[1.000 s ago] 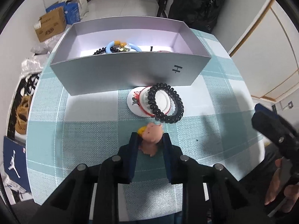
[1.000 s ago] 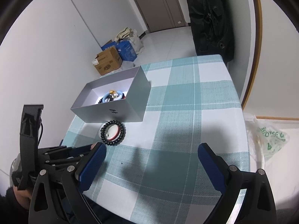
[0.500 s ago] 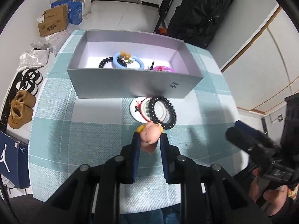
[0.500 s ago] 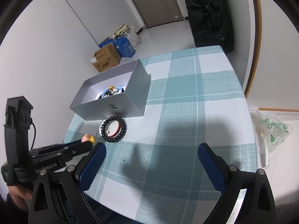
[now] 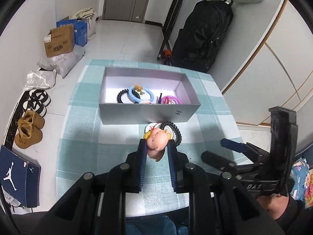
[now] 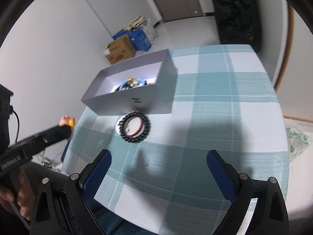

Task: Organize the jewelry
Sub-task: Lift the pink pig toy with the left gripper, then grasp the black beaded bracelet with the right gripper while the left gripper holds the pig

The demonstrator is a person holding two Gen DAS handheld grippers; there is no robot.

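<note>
My left gripper [image 5: 157,144] is shut on a small pink pig charm [image 5: 157,140] with yellow ears and holds it in the air, in front of the open grey box [image 5: 148,115]. In the box lie a blue ring [image 5: 130,96], a black coil tie [image 5: 119,97] and a pink piece [image 5: 169,100]. A black bead bracelet [image 6: 147,126] rests on a white round dish [image 6: 133,126] just in front of the box [image 6: 127,101]. My right gripper [image 6: 159,156] stands open and empty over the cloth, short of the bracelet. The left gripper [image 6: 65,128] with the charm [image 6: 67,120] shows at the left edge.
The table carries a teal and white check cloth [image 5: 82,143], and its edges are close on the left and right. On the floor are cardboard boxes [image 5: 58,43], shoes [image 5: 29,131] and a black bag [image 5: 201,39]. A plastic bag [image 6: 297,137] lies right of the table.
My left gripper has risen with the pig charm, so the box's inside shows more. My right gripper has moved closer to the bracelet and the left gripper.
</note>
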